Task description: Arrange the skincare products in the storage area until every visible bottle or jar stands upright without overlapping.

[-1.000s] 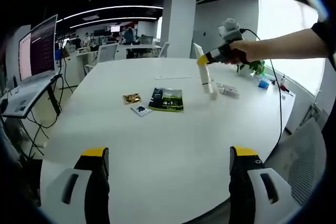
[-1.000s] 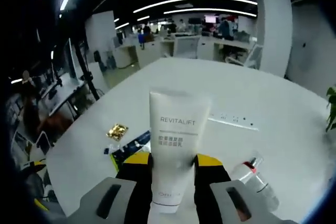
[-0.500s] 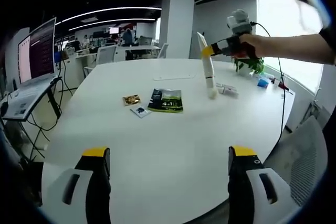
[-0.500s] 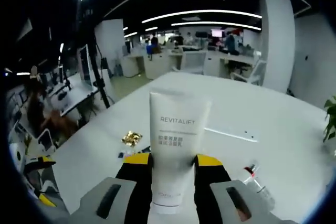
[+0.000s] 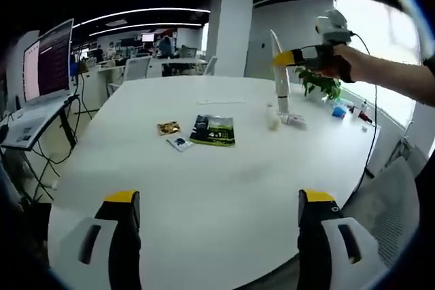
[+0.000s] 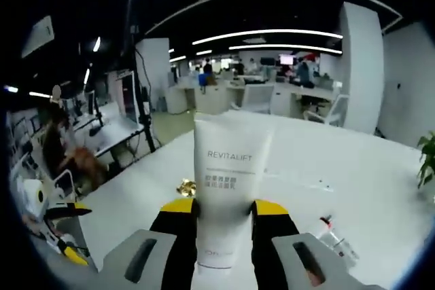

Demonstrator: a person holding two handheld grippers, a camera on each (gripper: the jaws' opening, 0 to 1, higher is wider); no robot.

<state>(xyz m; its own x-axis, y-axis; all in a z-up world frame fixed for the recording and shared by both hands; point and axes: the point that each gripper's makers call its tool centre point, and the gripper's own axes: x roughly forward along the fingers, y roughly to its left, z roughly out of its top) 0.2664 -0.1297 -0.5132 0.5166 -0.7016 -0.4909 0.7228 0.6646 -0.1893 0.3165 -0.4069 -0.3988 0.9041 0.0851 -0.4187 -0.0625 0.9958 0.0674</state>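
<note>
So the thing that matters here is the white tube (image 6: 228,188) and how its long axis sits: it's clamped in the right tool (image 6: 224,219), running straight out along the jaws toward 12 o'clock in the right gripper view, cap end down between the yellow tips and the crimped end up. In the left gripper view the same tube (image 5: 279,73) shows at about 1 o'clock, held by the right tool (image 5: 299,56) close to vertical with its lower end right above the white bench (image 5: 204,168). I'd guess the next bit is just lowering it onto its cap and letting go, so keeping that axis plumb is the whole game. The right hand is obviously the nearer one; the left tool (image 5: 214,208) sits wide open with nothing between its jaws, well back at the near edge of the bench. A small clear spray bottle (image 6: 333,236) lies on its side at roughly 4 o'clock from the tube in the right gripper view, so it'll need standing up too. Some flat packets (image 5: 214,129) lie mid-bench, well apart from the tube.
</note>
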